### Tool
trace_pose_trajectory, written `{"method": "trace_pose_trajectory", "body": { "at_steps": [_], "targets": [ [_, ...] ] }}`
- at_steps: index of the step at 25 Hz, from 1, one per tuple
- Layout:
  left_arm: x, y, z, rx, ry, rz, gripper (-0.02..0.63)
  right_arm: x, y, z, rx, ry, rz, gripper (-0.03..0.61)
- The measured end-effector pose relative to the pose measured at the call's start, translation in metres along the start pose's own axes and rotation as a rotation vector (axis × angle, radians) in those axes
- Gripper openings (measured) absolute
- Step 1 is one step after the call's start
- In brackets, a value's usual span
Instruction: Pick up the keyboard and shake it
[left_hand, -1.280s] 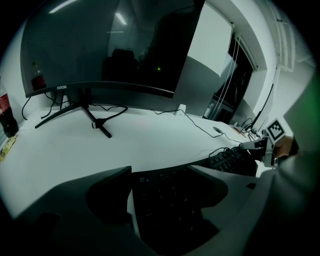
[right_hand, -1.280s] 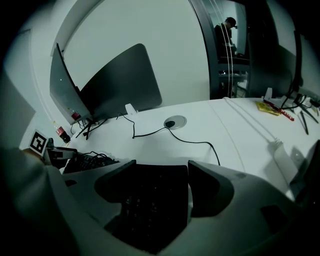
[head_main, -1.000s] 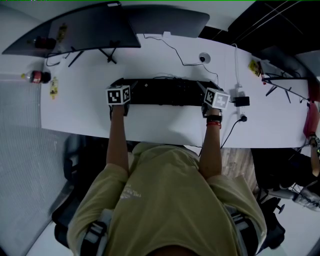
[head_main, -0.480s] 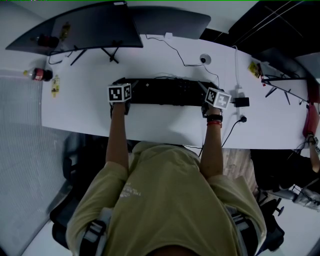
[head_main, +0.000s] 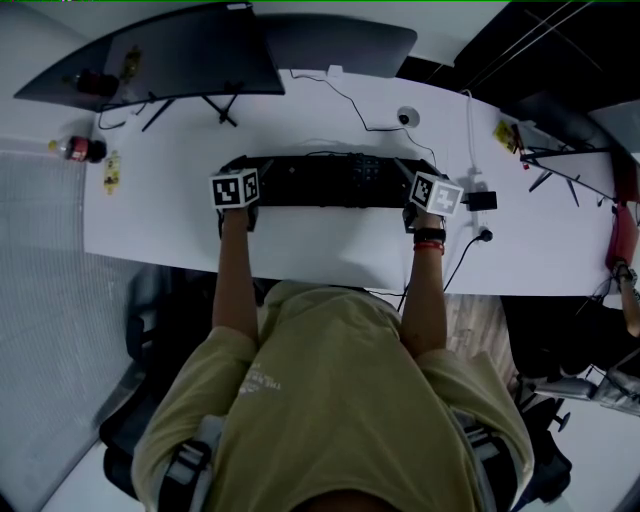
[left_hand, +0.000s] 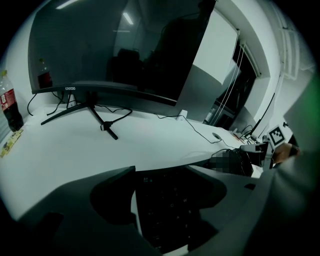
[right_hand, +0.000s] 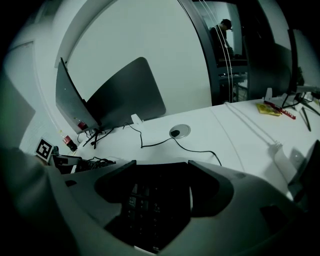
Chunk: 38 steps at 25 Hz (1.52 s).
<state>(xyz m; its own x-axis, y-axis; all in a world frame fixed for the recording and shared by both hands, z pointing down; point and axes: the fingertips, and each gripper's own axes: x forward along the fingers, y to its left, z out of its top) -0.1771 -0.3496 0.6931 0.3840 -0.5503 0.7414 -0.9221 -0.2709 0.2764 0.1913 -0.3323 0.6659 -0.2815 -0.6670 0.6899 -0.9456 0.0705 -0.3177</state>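
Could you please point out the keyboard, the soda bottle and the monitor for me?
keyboard (head_main: 330, 183), head view, middle of its key field.
soda bottle (left_hand: 11, 112), left gripper view, its dark body.
monitor (left_hand: 115, 50), left gripper view, centre of the screen.

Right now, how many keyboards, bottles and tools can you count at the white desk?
Keyboard: 1
Bottle: 1
Tools: 2, the left tool and the right tool
Total: 4
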Motion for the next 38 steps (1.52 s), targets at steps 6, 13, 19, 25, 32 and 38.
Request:
{"method": "trace_pose_trajectory", "body": {
  "at_steps": [6, 13, 19, 25, 32, 38],
  "targets": [
    [-0.012, 0.002, 0.004, -0.008, -0.043, 0.010, 0.314, -0.001, 0.006, 0.013, -0.037, -0.050, 0.022, 0.328],
    [-0.024, 0.017, 0.030, 0.048, -0.109, 0.040, 0.313, 0.003, 0.025, 0.027, -0.045, -0.129, 0.064, 0.327],
    [-0.027, 0.018, 0.047, 0.068, -0.187, 0.047, 0.311, 0.003, 0.031, 0.050, -0.083, -0.211, 0.082, 0.330],
    [-0.031, 0.013, 0.064, 0.095, -0.261, 0.056, 0.311, -0.005, 0.036, 0.070, -0.133, -0.307, 0.116, 0.330],
    [-0.047, 0.008, 0.067, 0.169, -0.339, 0.089, 0.310, -0.013, 0.038, 0.065, -0.165, -0.360, 0.168, 0.333],
    [-0.059, 0.005, 0.050, 0.171, -0.380, 0.104, 0.310, -0.021, 0.040, 0.049, -0.160, -0.375, 0.160, 0.334]
  ]
}}
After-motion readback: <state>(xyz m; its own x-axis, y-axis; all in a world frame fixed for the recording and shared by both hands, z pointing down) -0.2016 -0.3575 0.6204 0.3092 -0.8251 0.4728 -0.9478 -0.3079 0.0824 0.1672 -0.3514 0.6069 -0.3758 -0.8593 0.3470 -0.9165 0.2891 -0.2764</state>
